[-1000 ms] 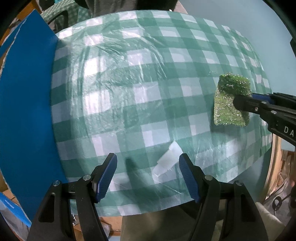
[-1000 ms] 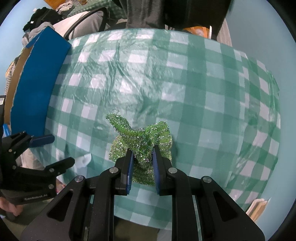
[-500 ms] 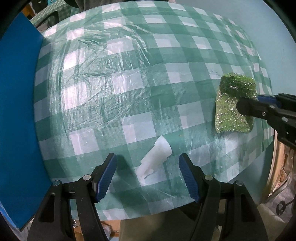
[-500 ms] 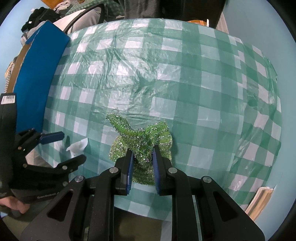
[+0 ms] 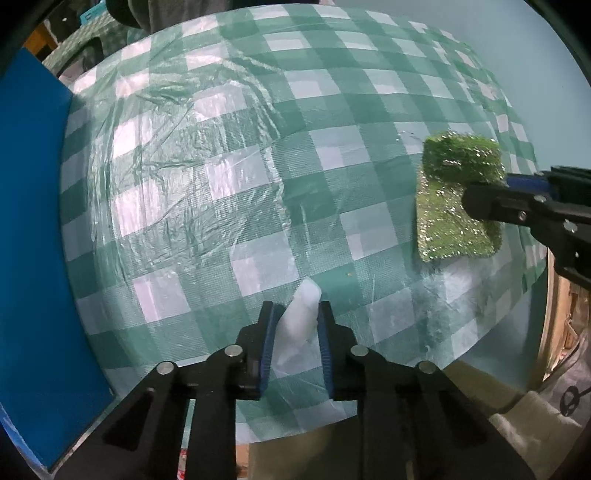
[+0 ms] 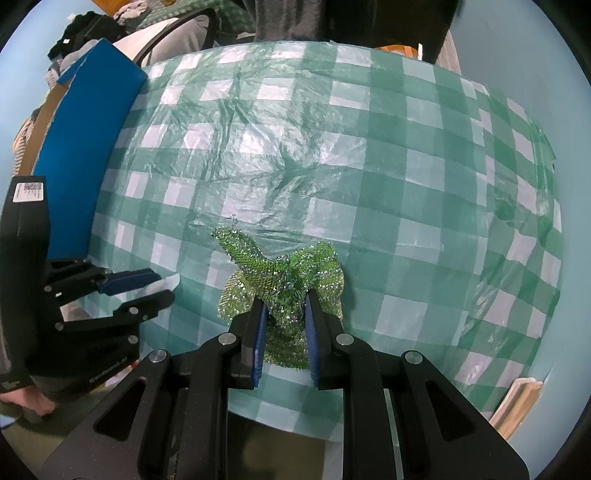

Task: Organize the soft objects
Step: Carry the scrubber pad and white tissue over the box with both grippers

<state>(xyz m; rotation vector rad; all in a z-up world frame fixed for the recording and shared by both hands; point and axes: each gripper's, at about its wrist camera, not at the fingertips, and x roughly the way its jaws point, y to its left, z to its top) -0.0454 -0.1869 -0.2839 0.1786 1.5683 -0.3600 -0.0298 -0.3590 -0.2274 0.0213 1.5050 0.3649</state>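
A small white soft piece (image 5: 301,314) lies near the front edge of the green checked table (image 5: 221,184). My left gripper (image 5: 295,314) points straight down and is shut on it, blue pads pressing both sides. In the right wrist view that gripper (image 6: 162,284) holds the white piece (image 6: 168,282) at the left. A glittery green sequin cloth (image 6: 280,273) sits bunched near the front edge, and my right gripper (image 6: 282,306) is shut on its pinched middle. From the left wrist view the cloth (image 5: 450,206) lies flat at the right under the right gripper (image 5: 487,192).
A blue board (image 5: 29,240) stands along the table's left edge, also visible as a blue board (image 6: 85,155) in the right view. A person's dark clothing (image 6: 295,18) is beyond the far edge. A hand (image 6: 26,402) grips the left tool. Stacked cardboard (image 6: 517,402) lies off the right corner.
My left gripper moved down and forward over the white piece and closed on it from wide open. The right gripper and the green cloth stayed where they were.
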